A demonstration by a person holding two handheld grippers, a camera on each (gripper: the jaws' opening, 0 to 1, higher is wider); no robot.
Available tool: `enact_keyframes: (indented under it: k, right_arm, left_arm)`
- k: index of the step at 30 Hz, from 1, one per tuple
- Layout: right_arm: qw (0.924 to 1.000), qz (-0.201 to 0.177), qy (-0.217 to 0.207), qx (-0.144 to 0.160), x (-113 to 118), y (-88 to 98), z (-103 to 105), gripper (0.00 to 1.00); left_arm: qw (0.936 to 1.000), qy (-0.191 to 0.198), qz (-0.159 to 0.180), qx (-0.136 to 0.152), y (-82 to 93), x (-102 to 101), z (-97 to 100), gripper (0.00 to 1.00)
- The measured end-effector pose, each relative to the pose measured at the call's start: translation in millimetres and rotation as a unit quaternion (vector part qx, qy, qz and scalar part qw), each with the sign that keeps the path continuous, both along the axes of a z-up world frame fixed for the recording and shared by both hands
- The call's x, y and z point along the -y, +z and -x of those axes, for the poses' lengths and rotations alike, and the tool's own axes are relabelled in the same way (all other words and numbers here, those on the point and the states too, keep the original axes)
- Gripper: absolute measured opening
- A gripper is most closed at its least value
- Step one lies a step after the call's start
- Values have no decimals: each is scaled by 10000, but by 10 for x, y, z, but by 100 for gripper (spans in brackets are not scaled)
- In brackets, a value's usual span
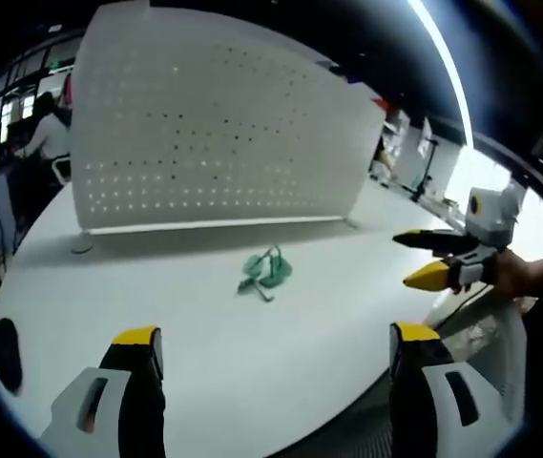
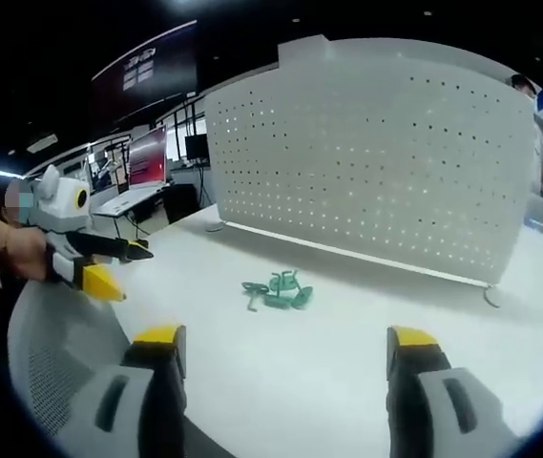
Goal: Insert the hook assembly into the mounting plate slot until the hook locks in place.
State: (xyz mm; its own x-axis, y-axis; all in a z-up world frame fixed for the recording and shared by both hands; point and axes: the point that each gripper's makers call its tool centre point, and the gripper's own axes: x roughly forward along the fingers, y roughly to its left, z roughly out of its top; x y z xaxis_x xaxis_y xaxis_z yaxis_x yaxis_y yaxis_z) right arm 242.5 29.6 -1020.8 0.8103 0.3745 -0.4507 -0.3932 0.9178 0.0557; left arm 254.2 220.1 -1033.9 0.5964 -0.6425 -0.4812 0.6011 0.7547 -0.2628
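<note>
A small heap of green hooks [image 1: 266,271] lies on the white table [image 1: 204,324], a short way in front of the upright white perforated mounting plate [image 1: 214,124]. In the right gripper view the same green hooks [image 2: 279,289] lie before the plate [image 2: 376,162]. My left gripper [image 1: 276,345] is open near the table's front edge, well short of the hooks, with nothing between its yellow-tipped jaws. My right gripper [image 2: 276,345] is open and empty too. It shows in the left gripper view as the right gripper [image 1: 433,260], held by a hand off the table's right side. In the right gripper view the left gripper [image 2: 118,267] hangs at the left.
The plate stands on a base rail [image 1: 219,226] across the table's back. A grey mesh chair back [image 2: 61,363] sits under the left gripper at the table's edge. A person [image 1: 47,134] sits at desks with monitors [image 2: 147,157] in the background.
</note>
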Motion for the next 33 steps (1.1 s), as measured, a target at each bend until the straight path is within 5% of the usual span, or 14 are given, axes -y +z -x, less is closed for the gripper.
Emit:
enact_keyframes:
  k: [16, 20, 27, 33]
  right_arm:
    - [9997, 201, -127, 22, 90, -8, -14, 82]
    - [9998, -28, -140, -117, 69, -24, -47, 81]
    - [9990, -259, -206, -297, -3, -91, -283, 77]
    - [9988, -198, 145, -425, -207, -163, -502, 70]
  left_arm:
    - [10000, 22, -22, -48, -10, -6, 11, 100]
    - [10000, 3, -51, -20, -7, -4, 13, 100]
    - [10000, -22, -55, -74, -23, 7, 23, 100]
    - [9999, -16, -41, -118, -29, 12, 25, 100]
